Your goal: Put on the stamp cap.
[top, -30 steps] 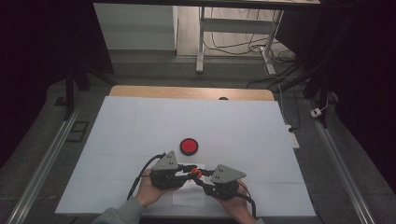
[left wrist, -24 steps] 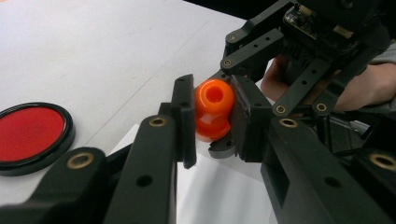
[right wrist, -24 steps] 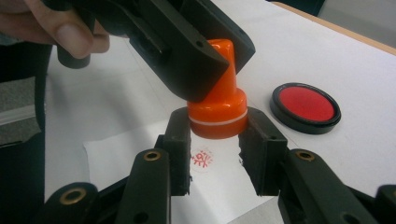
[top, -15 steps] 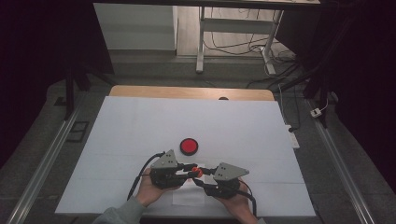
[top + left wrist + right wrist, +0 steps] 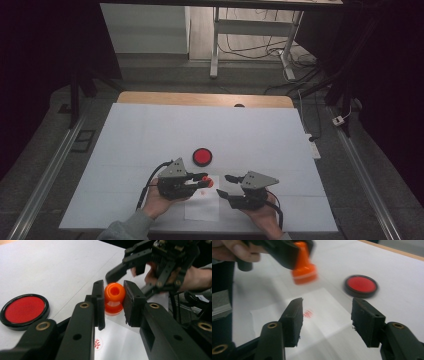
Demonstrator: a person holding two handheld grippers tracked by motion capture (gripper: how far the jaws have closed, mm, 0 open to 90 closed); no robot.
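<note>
My left gripper [image 5: 202, 181] is shut on an orange stamp [image 5: 114, 298], held just above a white paper sheet [image 5: 202, 206] near the table's front edge. The stamp [image 5: 303, 263] hangs tilted, its flat base down. A red stamped mark [image 5: 307, 313] shows on the paper [image 5: 312, 315], and again as a red mark [image 5: 98, 343] below the left jaws. My right gripper [image 5: 224, 185] stands open a short way to the right, nothing between its jaws. The right gripper [image 5: 117, 265] also shows beyond the stamp. A round red ink pad [image 5: 202, 156] in a black rim lies behind both grippers.
A large white sheet [image 5: 150, 135] covers the table, whose wooden far edge [image 5: 200, 99] shows beyond it. Metal rails run down both sides. The ink pad [image 5: 361, 285] [image 5: 23, 309] lies close to the working spot. A person's hands hold both grippers at the front edge.
The right gripper has drawn away to the right and now stands open, apart from the left. The left gripper keeps the stamp above the paper.
</note>
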